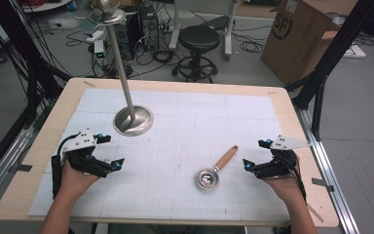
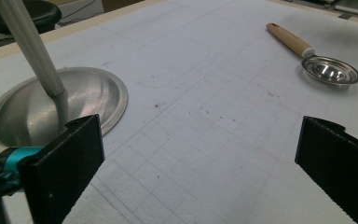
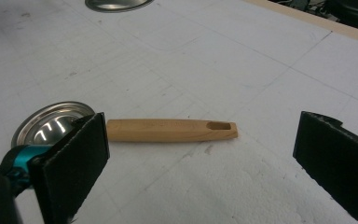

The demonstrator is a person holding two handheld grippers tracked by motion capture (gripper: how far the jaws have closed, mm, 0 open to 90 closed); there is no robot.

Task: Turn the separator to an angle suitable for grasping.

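— Where is the scoop?

— The small metal scoop point(image 1: 215, 169) with the wooden handle lies flat on the white gridded mat point(image 1: 185, 146) that covers the tabletop point(image 1: 292, 122), right of the middle and toward the near edge. Its shiny bowl is the nearer end; the handle runs away and to the right.

— And relative to the jaws?

— The right gripper point(image 1: 256, 154) is just beside it, on the right, apart from it. In the right gripper view the handle point(image 3: 170, 130) lies crosswise ahead of the jaws, in the gap between them, while the bowl point(image 3: 51, 123) sits partly behind the left-hand jaw. Nothing touches it.

— Are those jaws closed?

— No, they stand wide apart with nothing between the pads. The same goes for the left gripper point(image 1: 110, 151), which is well apart from the scoop on the far left of the mat, jaws spread and empty.

— What else is near?

— A metal stand with a round domed base point(image 1: 133, 121) and a slanting pole sits just beyond the left gripper. In the left gripper view that base point(image 2: 51, 105) is close behind the left-hand jaw, and the scoop point(image 2: 324, 65) lies farther off at upper right.
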